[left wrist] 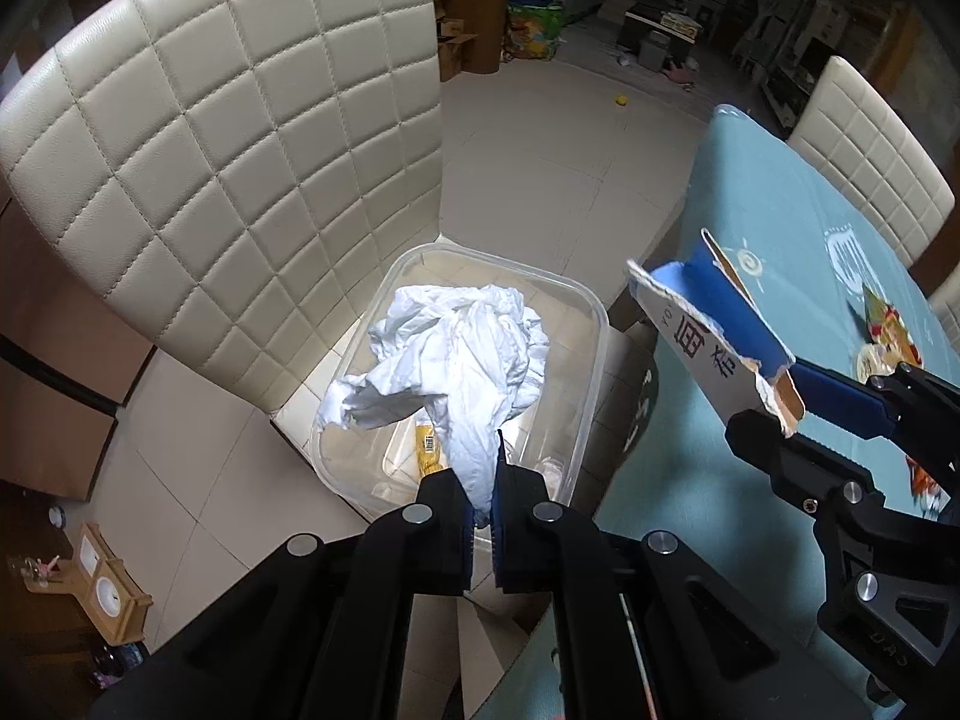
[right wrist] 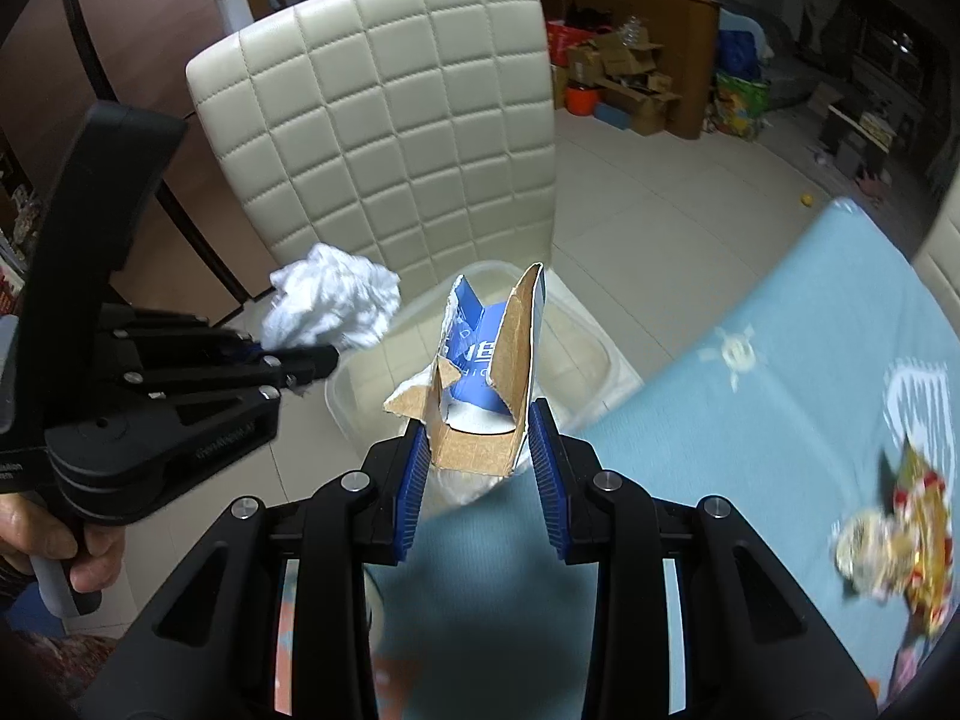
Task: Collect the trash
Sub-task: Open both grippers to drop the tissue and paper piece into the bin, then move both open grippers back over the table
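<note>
My left gripper is shut on a crumpled white tissue and holds it above a clear plastic bin that stands on a chair seat. A yellow wrapper lies in the bin. My right gripper is shut on a torn blue-and-white cardboard box and holds it over the table edge, near the bin. In the right wrist view the left gripper holds the tissue at the left. In the left wrist view the right gripper holds the box at the right.
A cream quilted chair backs the bin. A table with a light blue cloth lies to the right, with a colourful crumpled wrapper on it. A second cream chair stands past the table. Boxes and bags crowd the far floor.
</note>
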